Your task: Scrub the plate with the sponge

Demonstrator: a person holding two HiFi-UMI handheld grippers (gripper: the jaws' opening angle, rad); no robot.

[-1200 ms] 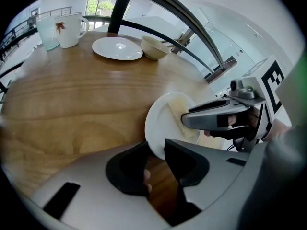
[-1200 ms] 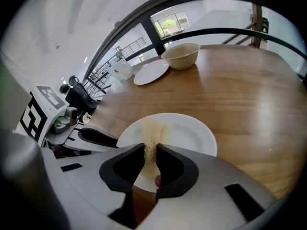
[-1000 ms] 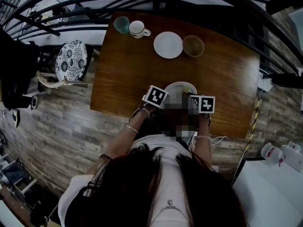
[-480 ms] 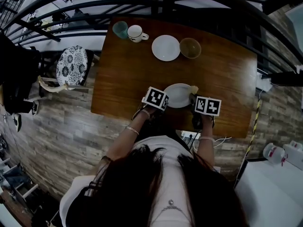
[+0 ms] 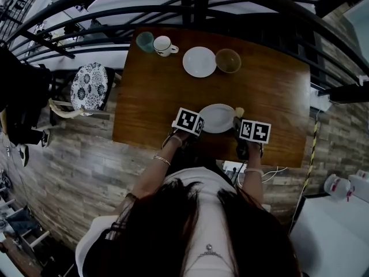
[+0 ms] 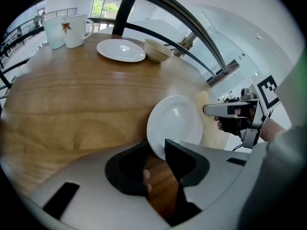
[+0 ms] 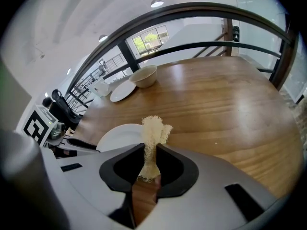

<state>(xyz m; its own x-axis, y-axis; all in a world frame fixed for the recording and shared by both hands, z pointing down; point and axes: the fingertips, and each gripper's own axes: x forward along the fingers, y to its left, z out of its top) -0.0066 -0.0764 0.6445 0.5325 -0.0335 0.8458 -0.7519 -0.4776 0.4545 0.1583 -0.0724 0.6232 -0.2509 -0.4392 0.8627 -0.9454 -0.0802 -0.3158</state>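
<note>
A white plate (image 5: 217, 118) sits near the front edge of the wooden table (image 5: 150, 97). My left gripper (image 6: 157, 150) is shut on the plate's near left rim (image 6: 175, 123), which is tilted up a little between the jaws. My right gripper (image 7: 149, 162) is shut on a pale yellow sponge (image 7: 153, 131), which sticks up crumpled out of the jaws. The sponge (image 5: 238, 112) stands just off the plate's right rim. In the right gripper view the plate (image 7: 117, 137) lies left of the sponge, with the left gripper (image 7: 72, 143) on its far side.
At the table's far side stand a second white plate (image 5: 199, 62), a bowl (image 5: 228, 60), a white mug (image 5: 164, 45) and a teal cup (image 5: 145, 41). A dark railing (image 5: 190, 2) runs behind the table. A chair with a patterned cushion (image 5: 87, 81) stands at the left.
My right gripper has carried the sponge to the right, from over the plate to just beyond its right rim. The left gripper keeps its hold on the plate in the same place.
</note>
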